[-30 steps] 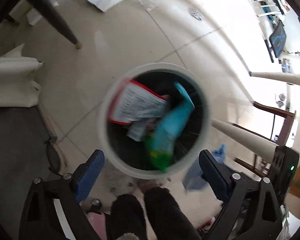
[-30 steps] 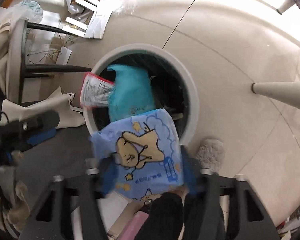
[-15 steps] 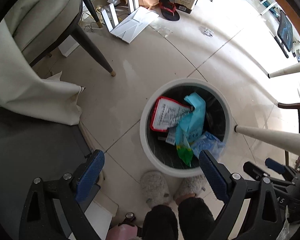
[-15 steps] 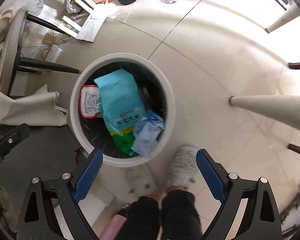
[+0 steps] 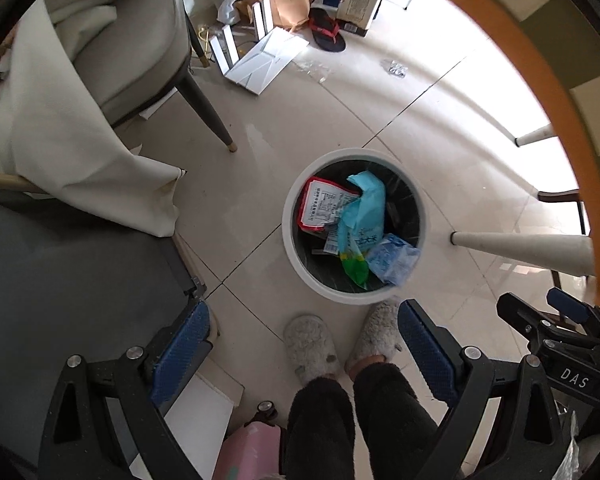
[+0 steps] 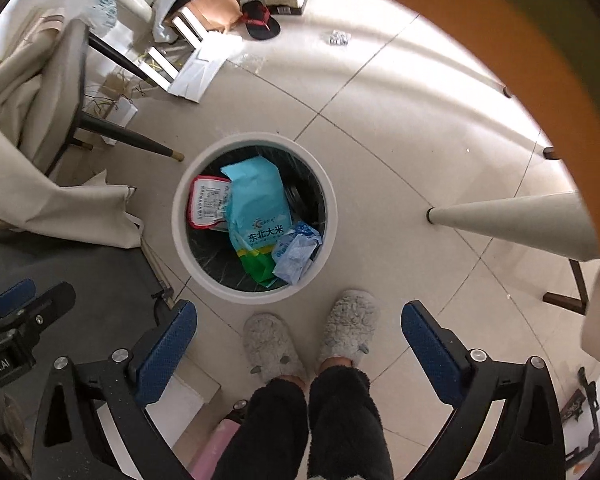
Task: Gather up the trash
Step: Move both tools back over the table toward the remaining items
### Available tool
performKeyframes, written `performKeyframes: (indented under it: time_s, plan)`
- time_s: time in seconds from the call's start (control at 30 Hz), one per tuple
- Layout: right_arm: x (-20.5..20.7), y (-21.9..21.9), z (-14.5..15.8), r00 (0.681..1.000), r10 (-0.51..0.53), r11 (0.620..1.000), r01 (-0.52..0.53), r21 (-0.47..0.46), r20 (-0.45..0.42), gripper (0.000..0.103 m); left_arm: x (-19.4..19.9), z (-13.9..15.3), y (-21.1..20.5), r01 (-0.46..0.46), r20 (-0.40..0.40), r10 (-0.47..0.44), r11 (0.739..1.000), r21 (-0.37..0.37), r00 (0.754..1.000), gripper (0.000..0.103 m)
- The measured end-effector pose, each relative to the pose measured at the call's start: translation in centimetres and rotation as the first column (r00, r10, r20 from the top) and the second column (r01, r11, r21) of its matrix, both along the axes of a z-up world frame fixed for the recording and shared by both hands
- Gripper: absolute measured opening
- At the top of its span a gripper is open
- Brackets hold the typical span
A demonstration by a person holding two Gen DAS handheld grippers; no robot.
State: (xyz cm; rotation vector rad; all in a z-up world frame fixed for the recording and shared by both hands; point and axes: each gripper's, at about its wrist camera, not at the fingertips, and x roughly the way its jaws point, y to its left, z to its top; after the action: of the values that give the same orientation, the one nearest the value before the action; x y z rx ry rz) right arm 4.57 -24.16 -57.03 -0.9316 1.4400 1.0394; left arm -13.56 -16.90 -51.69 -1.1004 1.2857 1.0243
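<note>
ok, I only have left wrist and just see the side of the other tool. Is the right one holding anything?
Observer: No. The right gripper is open, holding nothing.
Operator: The pale blue wrapper looks like it's hanging over the rim from here?
Observer: From right wrist, the pale blue wrapper appears to sit inside the bin, against the wall nearest the feet.
Operator: Any readable label on the teal bag?
Observer: Yes, the teal bag lies print up and reads 东北大米.
</note>
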Motion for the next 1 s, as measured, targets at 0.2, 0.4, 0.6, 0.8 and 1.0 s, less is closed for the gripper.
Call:
performKeyframes:
  time_s: [0.2,0.4,0.6,0.8,1.0]
  plan:
    - [-0.2,-1.0,6.2,1.0,-0.016,0.999,0.016,0.029,-0.011,0.103,0.1,5.8,-0.9,0.028,0.019,-0.028,1.0,0.012,0.999,0.096]
    - [-0.2,-2.0,13.9,0.999,-0.035,0.997,0.035,0.07,-0.009,0.103,0.0,12.2,-1.8,0.052,0.027,-0.052,0.998,0.024,0.998,0.096]
    - [0.1,-3.1,21.6,0.999,-0.039,0.995,0.039,0.093,-0.002,0.103,0.1,18.3,-2.7,0.072,0.04,-0.074,0.997,0.038,0.996,0.096]
    - [0.9,-3.5,28.9,0.995,-0.057,0.99,0.067,0.128,-0.08,0.103,1.8,25.4,-2.3,0.11,0.001,-0.112,0.981,0.158,0.994,0.096]
    - [4.7,-0.8,35.1,0.983,-0.119,0.968,0.146,0.202,-0.14,0.103,5.6,31.1,1.9,0.087,-0.001,-0.09,0.96,0.267,0.996,0.096]
